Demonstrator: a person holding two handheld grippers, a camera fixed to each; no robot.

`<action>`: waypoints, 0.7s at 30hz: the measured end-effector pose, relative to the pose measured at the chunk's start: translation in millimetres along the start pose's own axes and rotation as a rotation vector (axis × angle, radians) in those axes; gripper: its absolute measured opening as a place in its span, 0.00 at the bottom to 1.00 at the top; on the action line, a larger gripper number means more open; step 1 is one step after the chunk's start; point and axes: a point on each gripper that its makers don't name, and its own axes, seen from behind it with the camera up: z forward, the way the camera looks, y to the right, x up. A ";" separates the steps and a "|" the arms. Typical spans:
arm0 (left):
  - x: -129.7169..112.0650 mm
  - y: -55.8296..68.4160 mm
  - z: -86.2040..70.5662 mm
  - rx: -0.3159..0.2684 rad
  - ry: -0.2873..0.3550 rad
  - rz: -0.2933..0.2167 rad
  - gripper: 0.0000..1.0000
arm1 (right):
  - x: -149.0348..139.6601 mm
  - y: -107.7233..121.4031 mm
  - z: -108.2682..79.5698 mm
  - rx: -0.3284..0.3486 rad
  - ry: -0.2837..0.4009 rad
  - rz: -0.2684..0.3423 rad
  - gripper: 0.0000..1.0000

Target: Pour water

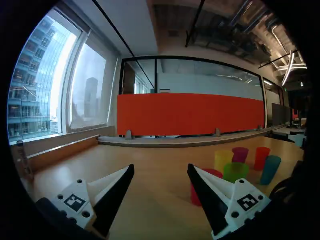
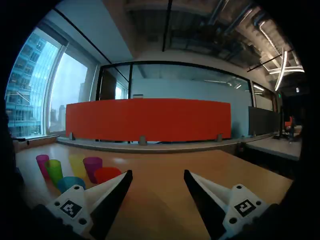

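Both pairs of tongs hover empty over the smooth, pale wooden bench (image 1: 160, 216). The left tongs (image 1: 160, 178) stand apart, and so do the right tongs (image 2: 157, 179) (white wedge fingers, black inner faces). The cups (image 1: 235, 171), tapered tumblers of translucent coloured plastic, cluster on the bench just right of the left tongs. In the right gripper view they sit left of the right tongs. A flat orange partition (image 1: 188, 114) backs the bench. The left gripper view takes in a tall window (image 1: 86, 92), the right gripper view a second desk (image 2: 276, 146).
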 end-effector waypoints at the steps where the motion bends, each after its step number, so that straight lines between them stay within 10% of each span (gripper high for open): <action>1: 0.4 0.1 -0.1 0.001 -0.001 0.000 0.99 | -2.7 -0.2 0.8 0.000 -0.002 0.001 1.00; 21: 57.4 -5.5 3.7 0.001 -0.013 0.018 0.99 | 34.4 -3.7 1.9 0.038 -0.032 -0.026 1.00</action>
